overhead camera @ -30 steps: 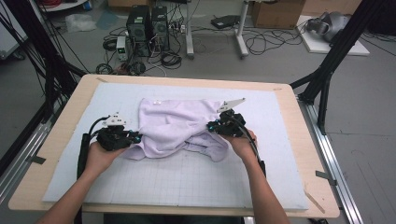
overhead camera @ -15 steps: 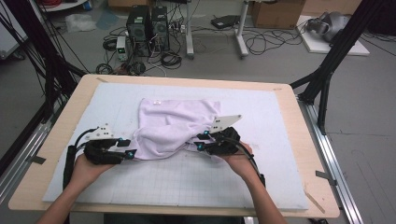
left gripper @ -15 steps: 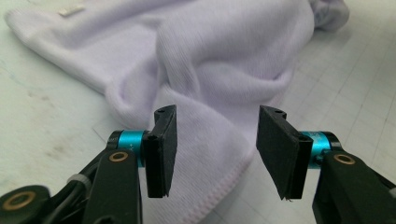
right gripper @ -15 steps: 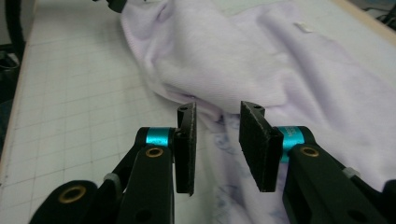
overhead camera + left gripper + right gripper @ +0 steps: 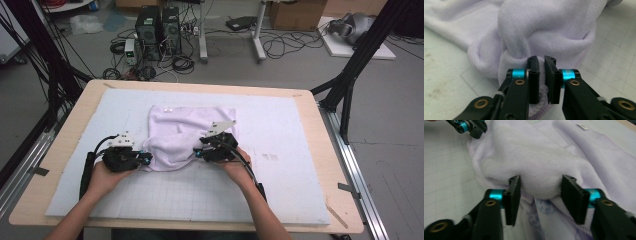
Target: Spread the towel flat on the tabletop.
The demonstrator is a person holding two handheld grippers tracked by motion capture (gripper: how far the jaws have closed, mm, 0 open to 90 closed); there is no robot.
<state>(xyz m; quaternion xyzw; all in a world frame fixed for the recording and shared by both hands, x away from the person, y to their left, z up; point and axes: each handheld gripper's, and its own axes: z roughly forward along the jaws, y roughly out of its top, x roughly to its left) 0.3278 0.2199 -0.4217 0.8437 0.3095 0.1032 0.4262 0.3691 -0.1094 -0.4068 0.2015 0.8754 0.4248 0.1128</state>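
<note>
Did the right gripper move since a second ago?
Yes. The right gripper slid left along the table's near edge, dragging purple cloth, jaws opening around a fold.

free: mat (image 5: 280, 190) front+R | block: towel (image 5: 192, 125) ctr

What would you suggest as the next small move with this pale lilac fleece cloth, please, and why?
Probably close the right claw on the bulging fold of the pale lilac fleece cloth. Its jaws have just been opening and stand apart around that fold, apparently without pinching it, while the left claw is already shut on the cloth's hemmed corner. Both edges need holding before the cloth can be pulled flat.
</note>
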